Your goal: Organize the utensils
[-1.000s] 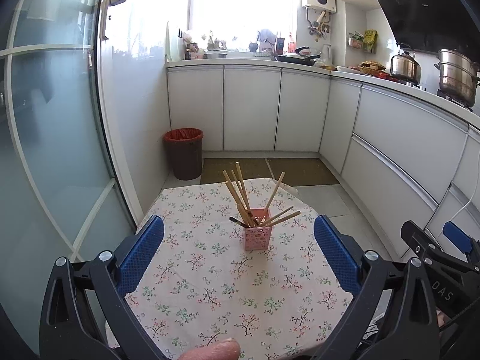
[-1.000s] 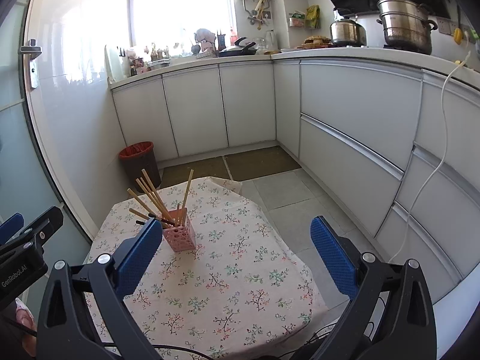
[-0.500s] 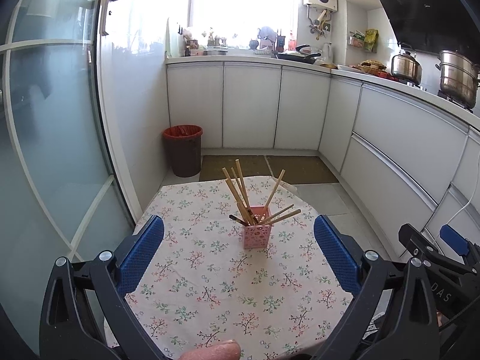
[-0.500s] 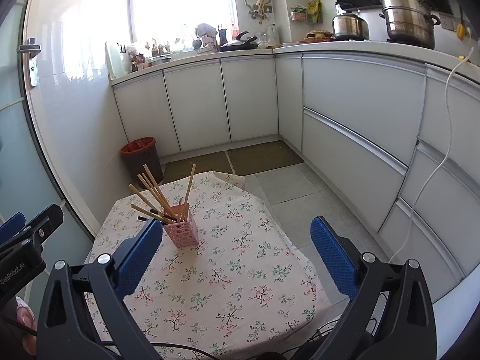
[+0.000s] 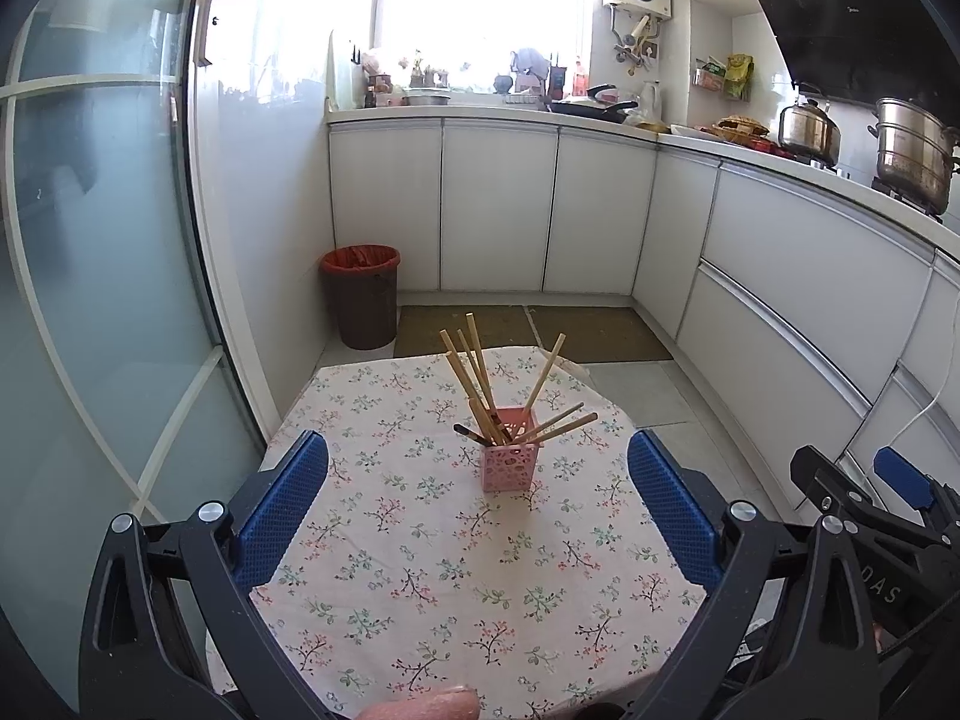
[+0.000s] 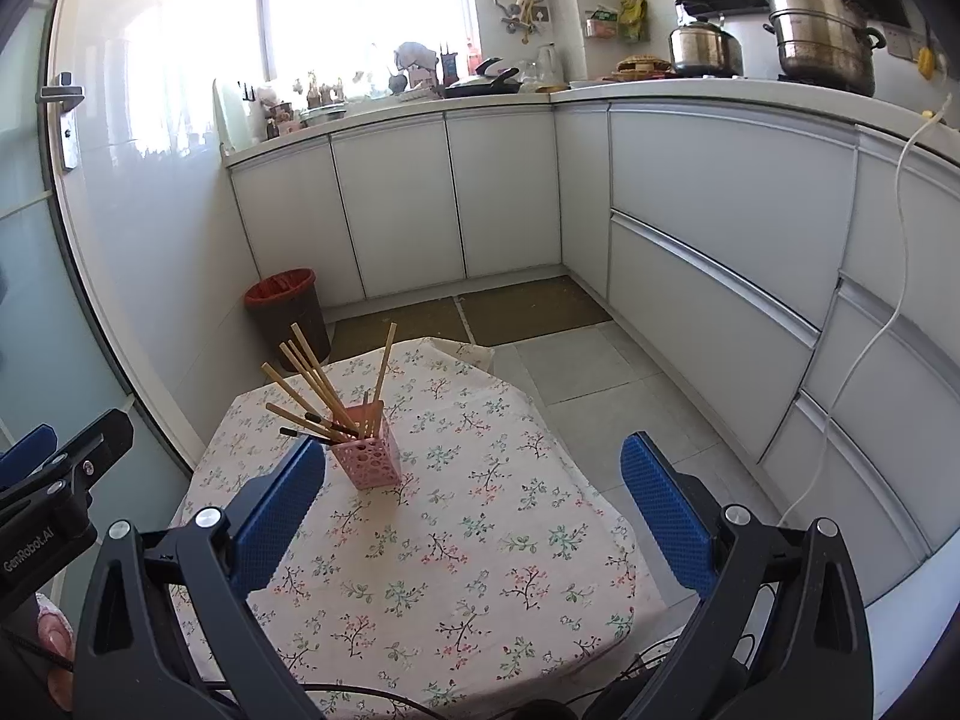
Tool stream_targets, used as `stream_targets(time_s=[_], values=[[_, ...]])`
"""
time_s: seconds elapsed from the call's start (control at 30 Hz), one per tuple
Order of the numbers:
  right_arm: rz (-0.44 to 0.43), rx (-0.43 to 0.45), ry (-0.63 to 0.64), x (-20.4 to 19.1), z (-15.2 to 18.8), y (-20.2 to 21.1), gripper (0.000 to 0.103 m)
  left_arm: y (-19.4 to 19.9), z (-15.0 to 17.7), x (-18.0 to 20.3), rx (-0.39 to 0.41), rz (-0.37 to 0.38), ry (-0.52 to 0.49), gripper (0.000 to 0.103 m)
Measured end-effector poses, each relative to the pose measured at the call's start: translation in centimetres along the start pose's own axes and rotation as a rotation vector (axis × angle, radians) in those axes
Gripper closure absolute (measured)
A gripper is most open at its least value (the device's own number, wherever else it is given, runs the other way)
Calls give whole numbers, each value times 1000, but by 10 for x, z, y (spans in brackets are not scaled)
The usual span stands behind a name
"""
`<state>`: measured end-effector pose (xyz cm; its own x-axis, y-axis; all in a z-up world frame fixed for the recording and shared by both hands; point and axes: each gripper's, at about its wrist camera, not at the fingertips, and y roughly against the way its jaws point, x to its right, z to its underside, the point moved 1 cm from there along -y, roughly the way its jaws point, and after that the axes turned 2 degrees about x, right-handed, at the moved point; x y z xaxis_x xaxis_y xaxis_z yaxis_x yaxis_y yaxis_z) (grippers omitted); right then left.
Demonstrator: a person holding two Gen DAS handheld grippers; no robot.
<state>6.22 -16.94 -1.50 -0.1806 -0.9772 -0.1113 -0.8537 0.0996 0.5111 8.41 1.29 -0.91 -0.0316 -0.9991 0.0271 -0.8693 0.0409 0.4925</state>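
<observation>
A pink perforated holder (image 5: 509,467) stands upright on the floral tablecloth (image 5: 420,540) and holds several wooden chopsticks (image 5: 477,381) fanned out, plus a dark-tipped one. It also shows in the right wrist view (image 6: 367,458), with its chopsticks (image 6: 312,375) leaning left. My left gripper (image 5: 477,510) is open and empty, held back from the holder above the near part of the table. My right gripper (image 6: 474,507) is open and empty, to the right of the holder; it shows at the left wrist view's right edge (image 5: 864,498).
A brown bin with a red liner (image 5: 360,294) stands on the floor beyond the table. White cabinets (image 5: 498,204) run along the back and right. A glass door (image 5: 90,270) is close on the left. Pots (image 6: 822,36) sit on the counter.
Both grippers have drawn slightly back and up from the table, so the holder looks a little farther. Both stay open and empty. The holder has not moved.
</observation>
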Motion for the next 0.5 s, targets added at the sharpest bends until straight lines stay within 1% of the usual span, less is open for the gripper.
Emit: stream_targets(time_s=[0.07,0.23,0.43,0.5], values=[[-1,-3,-2,0,0,0,7,-1,0,0,-7,7,6,7],[-6,-12,-6,2,0,-1,7,0,1,-2,6,-7,13,7],[-10,-19,-12,3,0,-2,7,1,2,0,18,18,0,17],[-8,-15,-11,2,0,-1,7,2,3,2,24,31,-10,22]])
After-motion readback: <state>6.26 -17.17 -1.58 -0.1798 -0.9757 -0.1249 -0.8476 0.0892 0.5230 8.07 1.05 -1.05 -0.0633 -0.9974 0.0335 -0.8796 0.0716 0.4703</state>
